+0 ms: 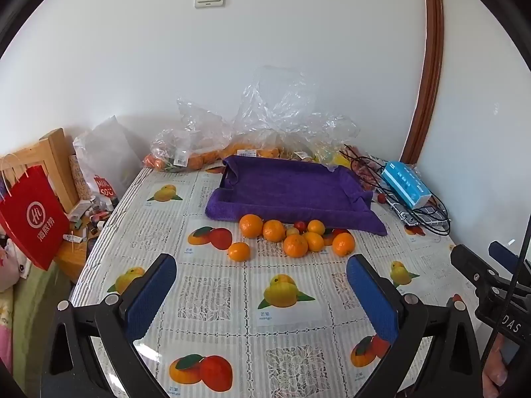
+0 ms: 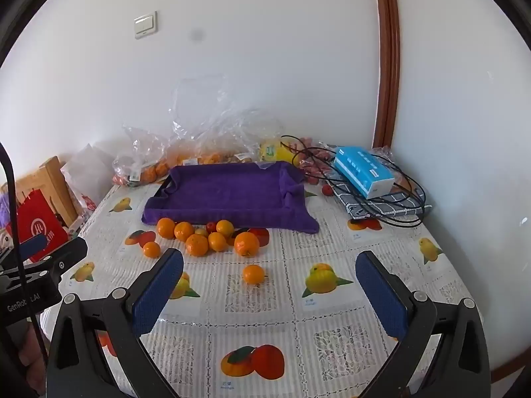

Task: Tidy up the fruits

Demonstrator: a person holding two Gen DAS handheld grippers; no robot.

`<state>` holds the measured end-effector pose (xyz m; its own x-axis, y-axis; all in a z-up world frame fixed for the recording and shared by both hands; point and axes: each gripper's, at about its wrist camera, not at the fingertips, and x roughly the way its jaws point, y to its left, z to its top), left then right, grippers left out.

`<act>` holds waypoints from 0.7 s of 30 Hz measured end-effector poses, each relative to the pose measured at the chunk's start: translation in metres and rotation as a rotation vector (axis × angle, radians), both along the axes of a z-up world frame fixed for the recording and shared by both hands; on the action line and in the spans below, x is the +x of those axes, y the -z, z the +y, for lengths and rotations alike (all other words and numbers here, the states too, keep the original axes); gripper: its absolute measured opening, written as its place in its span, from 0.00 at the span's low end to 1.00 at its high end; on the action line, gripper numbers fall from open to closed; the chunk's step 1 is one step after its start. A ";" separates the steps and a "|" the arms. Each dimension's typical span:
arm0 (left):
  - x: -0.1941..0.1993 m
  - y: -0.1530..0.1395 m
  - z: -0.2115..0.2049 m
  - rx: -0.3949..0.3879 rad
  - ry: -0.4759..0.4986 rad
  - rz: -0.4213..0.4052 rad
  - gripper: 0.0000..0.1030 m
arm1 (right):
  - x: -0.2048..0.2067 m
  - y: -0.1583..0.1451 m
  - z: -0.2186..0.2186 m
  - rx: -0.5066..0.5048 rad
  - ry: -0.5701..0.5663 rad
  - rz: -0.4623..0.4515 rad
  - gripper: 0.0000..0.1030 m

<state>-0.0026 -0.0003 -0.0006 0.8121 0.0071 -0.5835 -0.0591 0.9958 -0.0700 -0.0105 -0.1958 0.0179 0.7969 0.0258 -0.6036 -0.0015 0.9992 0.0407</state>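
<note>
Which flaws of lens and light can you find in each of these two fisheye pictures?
Left wrist view: the brown wooden door frame bows into a curve, and the corners go black. Right wrist view: a grey smudge blots the white wall, and the clear plastic bags glint.

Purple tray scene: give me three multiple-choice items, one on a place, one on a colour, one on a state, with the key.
1. Where does the cluster of oranges lie?
A. inside the purple tray
B. on the tablecloth along the tray's near edge
C. in the red bag

2. What colour is the box resting on the folded cloth?
A. light blue
B. green
C. black

3. How does the right tool stand?
A. shut on an orange
B. shut, holding nothing
C. open, holding nothing

Key: 1 B, the fruit sits just in front of the purple tray, which holds none. 2 A, its top and sides are light blue. 3 C, the blue pads are wide apart over bare tablecloth.
</note>
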 end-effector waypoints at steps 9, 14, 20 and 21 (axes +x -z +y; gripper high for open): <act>0.001 -0.005 0.002 -0.009 0.012 0.013 1.00 | -0.001 -0.001 0.001 -0.021 -0.015 -0.005 1.00; 0.002 -0.007 -0.002 0.001 0.010 0.010 1.00 | -0.006 -0.001 0.000 0.006 0.003 -0.007 1.00; 0.001 -0.008 -0.003 0.006 0.006 0.006 1.00 | -0.003 -0.001 0.005 0.001 -0.004 -0.005 1.00; 0.001 -0.008 -0.003 0.007 0.003 0.007 1.00 | -0.004 0.001 0.002 0.006 -0.004 -0.007 1.00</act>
